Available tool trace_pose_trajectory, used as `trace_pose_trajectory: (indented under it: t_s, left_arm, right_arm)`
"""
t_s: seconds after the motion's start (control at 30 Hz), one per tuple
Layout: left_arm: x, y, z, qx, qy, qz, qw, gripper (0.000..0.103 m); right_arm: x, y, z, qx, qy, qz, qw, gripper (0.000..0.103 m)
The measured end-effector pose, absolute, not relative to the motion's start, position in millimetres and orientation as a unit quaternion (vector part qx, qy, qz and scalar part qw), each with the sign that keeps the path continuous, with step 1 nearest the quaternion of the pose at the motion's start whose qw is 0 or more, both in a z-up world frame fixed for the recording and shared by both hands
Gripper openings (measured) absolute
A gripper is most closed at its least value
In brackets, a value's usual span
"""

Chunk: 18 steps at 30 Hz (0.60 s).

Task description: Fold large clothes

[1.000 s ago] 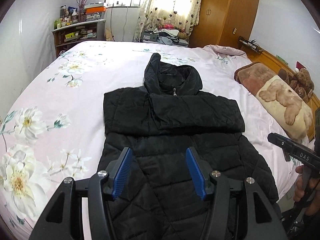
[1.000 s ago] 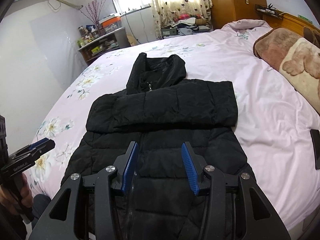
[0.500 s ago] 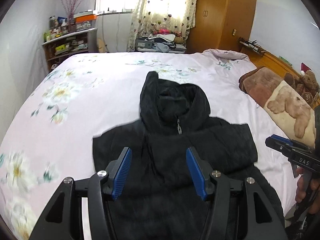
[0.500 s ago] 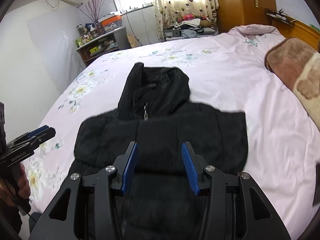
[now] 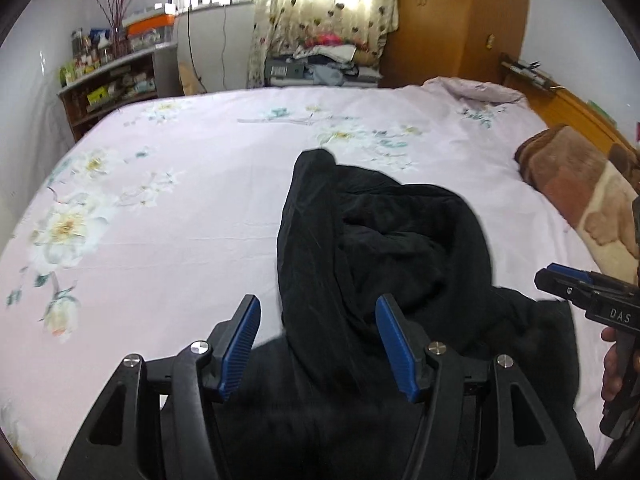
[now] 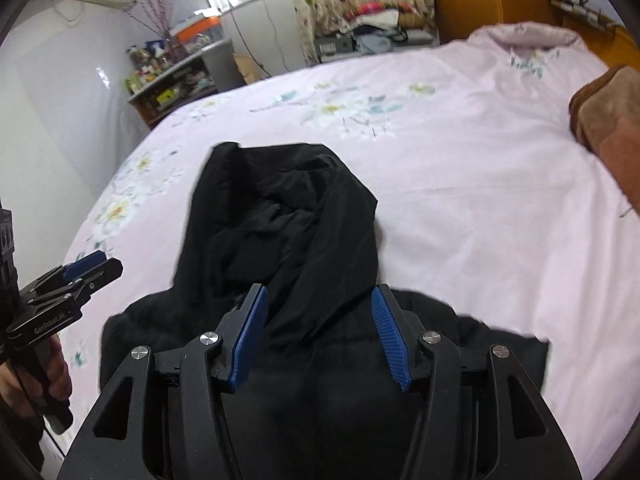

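A black quilted hooded jacket point(image 5: 384, 248) lies on the bed, sleeves folded across its body, hood pointing away from me; it also shows in the right wrist view point(image 6: 288, 232). My left gripper point(image 5: 318, 340) is open and empty above the jacket's shoulders, just short of the hood. My right gripper point(image 6: 316, 332) is open and empty over the base of the hood. Each gripper shows at the edge of the other's view: the right one point(image 5: 576, 284) and the left one point(image 6: 86, 270). The jacket's lower part is hidden under the grippers.
The bed has a pale pink floral sheet point(image 5: 180, 216). A brown teddy-bear pillow point(image 5: 580, 192) lies at the right. A cluttered shelf point(image 5: 108, 84), a clothes pile point(image 5: 324, 60) and a wooden wardrobe point(image 5: 452, 20) stand beyond the bed.
Both grippers have moved forward over the jacket from its lower body towards the hood. The jacket has not moved. Both grippers stayed open.
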<state>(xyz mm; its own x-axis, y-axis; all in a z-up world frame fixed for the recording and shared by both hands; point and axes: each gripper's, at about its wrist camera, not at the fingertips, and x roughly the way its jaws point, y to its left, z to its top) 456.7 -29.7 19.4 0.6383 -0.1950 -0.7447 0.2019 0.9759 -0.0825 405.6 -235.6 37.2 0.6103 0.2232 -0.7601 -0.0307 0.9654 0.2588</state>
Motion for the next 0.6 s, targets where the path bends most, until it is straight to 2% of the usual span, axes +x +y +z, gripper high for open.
trace_pose_trajectory:
  t_s: [0.27, 0.33, 0.4, 0.43, 0.47, 0.5, 0.6]
  left_arm:
    - [529, -37, -27, 0.003, 0.435, -0.092, 0.896, 0.062]
    - [539, -37, -32, -0.003, 0.432, -0.088, 0.897, 0.058]
    - [544, -37, -35, -0.01, 0.431, -0.089, 0.898, 0.019]
    - [545, -37, -36, -0.012, 0.434, -0.087, 0.897, 0.014]
    - [544, -37, -37, -0.015, 0.432, -0.089, 0.897, 0.008]
    - [540, -38, -35, -0.013, 0.425, -0.092, 0.9, 0.004]
    - [523, -34, -20, -0.011, 0.403, -0.097, 0.91, 0.001]
  right_arm:
    - [484, -253, -3, 0.117, 0.458, 0.054, 0.879, 0.055]
    - [500, -253, -10, 0.118, 0.465, 0.047, 0.876, 0.055]
    - [511, -252, -17, 0.122, 0.471, 0.044, 0.872, 0.054]
    - [514, -251, -19, 0.128, 0.472, 0.048, 0.871, 0.048]
    - [514, -248, -20, 0.13, 0.472, 0.057, 0.87, 0.016]
    - [514, -245, -19, 0.128, 0.471, 0.058, 0.871, 0.009]
    - [498, -239, -3, 0.122, 0.448, 0.069, 0.883, 0.007]
